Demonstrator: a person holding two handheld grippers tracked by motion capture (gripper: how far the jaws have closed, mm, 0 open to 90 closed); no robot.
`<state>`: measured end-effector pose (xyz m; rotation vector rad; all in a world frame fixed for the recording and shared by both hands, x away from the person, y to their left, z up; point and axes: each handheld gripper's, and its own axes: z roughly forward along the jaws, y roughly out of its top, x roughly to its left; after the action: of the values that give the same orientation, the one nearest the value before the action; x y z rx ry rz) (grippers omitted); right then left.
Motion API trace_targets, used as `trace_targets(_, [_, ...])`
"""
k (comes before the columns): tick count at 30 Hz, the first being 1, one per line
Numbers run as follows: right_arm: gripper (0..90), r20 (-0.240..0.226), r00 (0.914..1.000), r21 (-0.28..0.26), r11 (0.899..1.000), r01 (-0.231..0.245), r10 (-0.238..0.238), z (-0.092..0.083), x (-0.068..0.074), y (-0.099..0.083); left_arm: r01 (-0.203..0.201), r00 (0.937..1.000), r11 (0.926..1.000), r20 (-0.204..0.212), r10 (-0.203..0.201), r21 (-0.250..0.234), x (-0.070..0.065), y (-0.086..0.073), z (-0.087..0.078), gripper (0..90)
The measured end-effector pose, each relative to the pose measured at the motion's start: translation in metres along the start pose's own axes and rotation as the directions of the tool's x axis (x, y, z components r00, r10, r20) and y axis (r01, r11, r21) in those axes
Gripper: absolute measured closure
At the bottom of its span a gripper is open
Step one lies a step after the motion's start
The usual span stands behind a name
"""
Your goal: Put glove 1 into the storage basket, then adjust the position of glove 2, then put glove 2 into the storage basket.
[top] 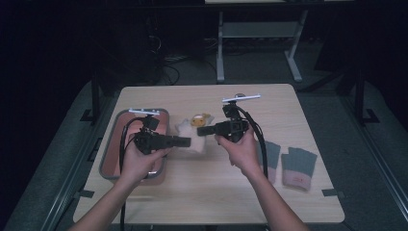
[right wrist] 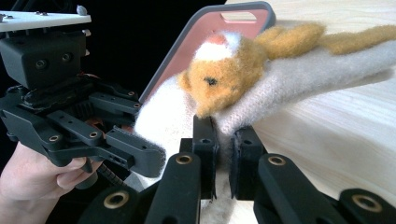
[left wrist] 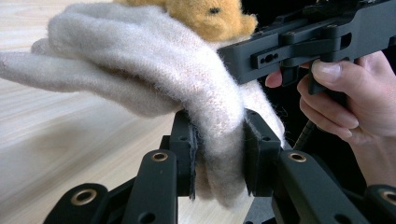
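Both grippers, left (left wrist: 217, 154) and right (right wrist: 223, 161), fingers pinching the fuzzy mitten (top: 195, 139) beside the tray (top: 115, 159); opposing pulls risk slipping knit.

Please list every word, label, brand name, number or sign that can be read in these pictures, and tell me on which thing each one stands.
There is no readable text in any view.
Fluffy cream knitted glove with an orange plush animal head: no label or print.
Pink tray with a grey rim: plain.
Pair of grey and pink knitted gloves: a small dark mark near one cuff, too small to read.
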<state>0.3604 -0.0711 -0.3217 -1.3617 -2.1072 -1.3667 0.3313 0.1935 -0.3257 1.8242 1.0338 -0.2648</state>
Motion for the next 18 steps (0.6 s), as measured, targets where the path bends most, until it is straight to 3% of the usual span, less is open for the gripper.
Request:
trace_targets(9, [82.9,-0.029,0.9996,0.004,1.000,0.005,-0.005,0.013,0.008,0.010,-0.004,0.9997,1.0000,-0.022,0.004,-0.004,0.004,0.003,-0.016,69.2])
trace_targets(18, [82.9,-0.046,0.9988,0.026,1.000,0.018,-0.016,0.028,0.018,0.018,0.017,0.9992,0.9996,-0.036,-0.018,-0.021,0.011,0.001,-0.034,69.2])
